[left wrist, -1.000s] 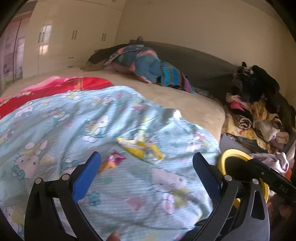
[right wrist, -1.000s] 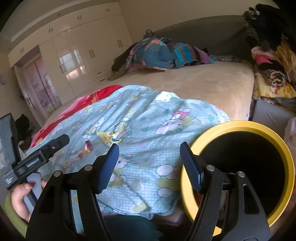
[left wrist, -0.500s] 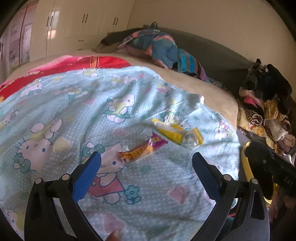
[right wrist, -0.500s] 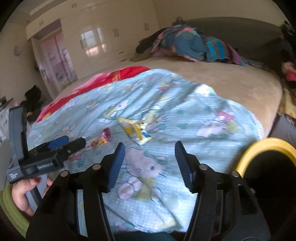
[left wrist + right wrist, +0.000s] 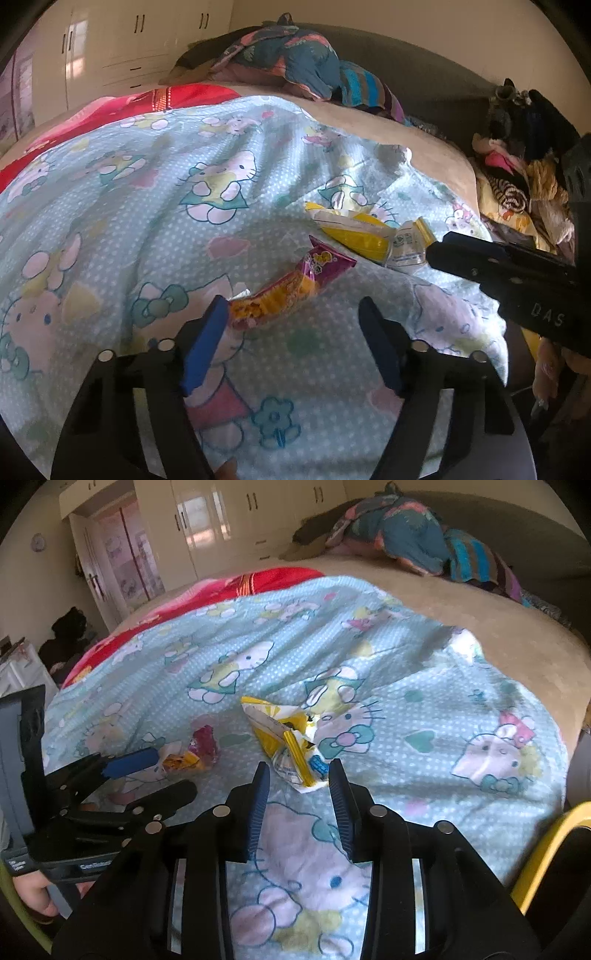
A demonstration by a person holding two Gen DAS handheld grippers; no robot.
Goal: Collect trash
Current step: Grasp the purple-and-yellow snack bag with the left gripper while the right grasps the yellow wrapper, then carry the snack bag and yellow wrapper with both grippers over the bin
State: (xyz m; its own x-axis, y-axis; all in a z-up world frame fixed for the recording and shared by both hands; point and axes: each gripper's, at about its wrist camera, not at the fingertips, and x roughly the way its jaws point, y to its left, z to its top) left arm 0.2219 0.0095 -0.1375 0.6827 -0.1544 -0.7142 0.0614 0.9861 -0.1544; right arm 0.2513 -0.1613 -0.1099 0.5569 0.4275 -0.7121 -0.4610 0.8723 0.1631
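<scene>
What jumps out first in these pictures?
Two bright snack wrappers on the cat-print bedsheet: a pink and orange wrapper just ahead of the open left tool, and a crumpled yellow wrapper ahead of the open right tool. A yellow-rimmed bin sits at the bed's right edge.

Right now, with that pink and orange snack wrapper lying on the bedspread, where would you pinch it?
Probably at its near, orange end. The snack wrapper lies flat and slanted on the bedspread, with that end already beside the left gripper's left finger. I'd come from above and pinch across its narrow width. The yellow wrapper lies apart, so it shouldn't interfere.
</scene>
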